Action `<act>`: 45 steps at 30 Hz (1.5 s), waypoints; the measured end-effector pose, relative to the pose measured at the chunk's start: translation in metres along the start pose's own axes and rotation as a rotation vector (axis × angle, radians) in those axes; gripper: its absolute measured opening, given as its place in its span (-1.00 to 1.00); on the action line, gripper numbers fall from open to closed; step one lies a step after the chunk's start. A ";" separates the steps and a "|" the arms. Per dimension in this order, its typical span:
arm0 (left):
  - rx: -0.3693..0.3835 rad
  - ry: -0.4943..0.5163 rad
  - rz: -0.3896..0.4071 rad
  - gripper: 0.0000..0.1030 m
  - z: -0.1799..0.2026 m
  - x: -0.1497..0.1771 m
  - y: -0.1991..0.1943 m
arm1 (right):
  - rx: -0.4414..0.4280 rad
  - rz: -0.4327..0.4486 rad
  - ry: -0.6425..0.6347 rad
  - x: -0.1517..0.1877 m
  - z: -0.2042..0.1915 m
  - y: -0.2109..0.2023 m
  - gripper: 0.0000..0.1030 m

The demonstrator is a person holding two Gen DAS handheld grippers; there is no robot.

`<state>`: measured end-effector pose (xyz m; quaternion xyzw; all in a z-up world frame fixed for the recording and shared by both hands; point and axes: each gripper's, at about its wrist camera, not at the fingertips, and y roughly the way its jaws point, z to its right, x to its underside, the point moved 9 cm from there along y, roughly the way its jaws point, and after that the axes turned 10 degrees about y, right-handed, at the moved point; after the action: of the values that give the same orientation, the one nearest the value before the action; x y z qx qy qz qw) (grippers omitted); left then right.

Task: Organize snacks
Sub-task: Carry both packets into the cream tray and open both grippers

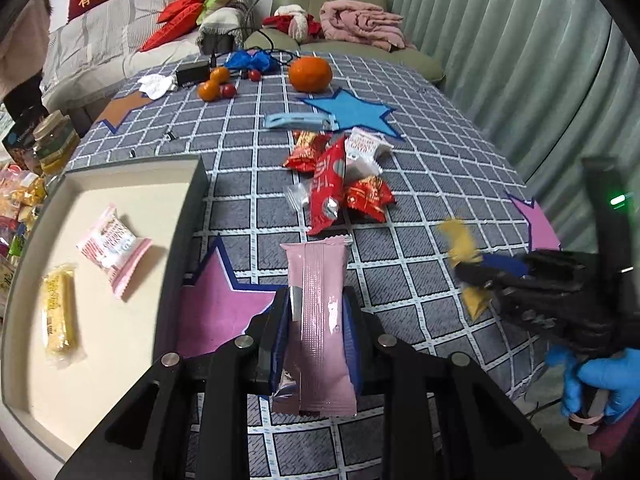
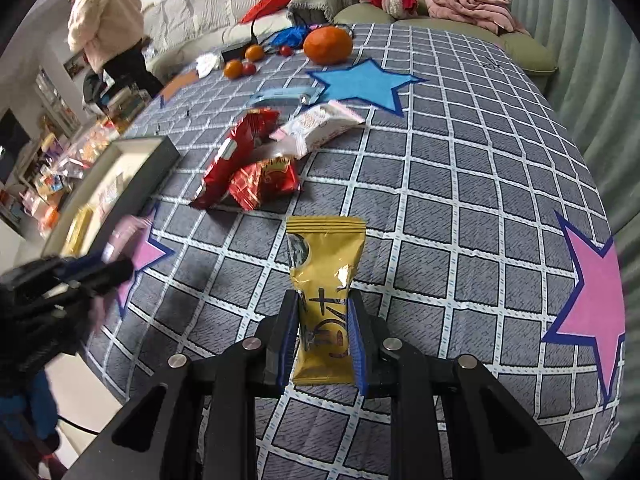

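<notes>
My left gripper (image 1: pixel 318 312) is shut on a long pink snack packet (image 1: pixel 320 320), held above the table just right of the cream tray (image 1: pixel 120 320). The tray holds a yellow bar (image 1: pixel 60 316) and a pink-and-white packet (image 1: pixel 112 244). My right gripper (image 2: pixel 324 320) is shut on a yellow snack packet (image 2: pixel 324 280), held above the table; it also shows in the left wrist view (image 1: pixel 472 276), blurred. A pile of red packets (image 1: pixel 336 184) and a pink-and-white packet (image 1: pixel 364 148) lies mid-table; the pile also shows in the right wrist view (image 2: pixel 248 160).
The checked tablecloth (image 2: pixel 460 200) has star patches. At the far end lie a big orange (image 1: pixel 310 74), small fruit (image 1: pixel 214 86), a light blue clip (image 1: pixel 296 121) and a black box (image 1: pixel 192 72). A sofa and a person (image 2: pixel 108 28) are beyond.
</notes>
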<state>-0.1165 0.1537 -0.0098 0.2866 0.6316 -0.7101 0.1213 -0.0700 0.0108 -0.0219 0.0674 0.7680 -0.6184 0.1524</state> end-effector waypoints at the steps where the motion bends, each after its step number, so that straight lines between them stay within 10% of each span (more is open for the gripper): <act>1: 0.000 0.000 0.003 -0.47 -0.001 0.000 -0.002 | 0.008 -0.021 -0.002 0.003 0.001 0.006 -0.49; 7: -0.005 -0.014 0.003 -0.46 -0.008 0.004 -0.007 | 0.043 -0.017 -0.018 0.006 -0.003 0.017 0.12; 11: 0.001 -0.025 0.018 -0.46 -0.011 0.002 -0.016 | 0.088 -0.006 -0.049 0.007 -0.005 0.015 -0.53; 25: -0.113 -0.139 0.121 -0.46 -0.099 -0.009 -0.067 | -0.117 0.060 -0.085 -0.028 -0.086 -0.031 -0.53; 45: -0.219 -0.331 0.004 -0.46 -0.206 0.075 -0.051 | -0.272 -0.073 -0.306 -0.031 -0.267 0.013 -0.53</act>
<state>-0.1523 0.3760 -0.0173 0.1523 0.6761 -0.6741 0.2553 -0.0771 0.2759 0.0269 -0.0763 0.8142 -0.5171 0.2526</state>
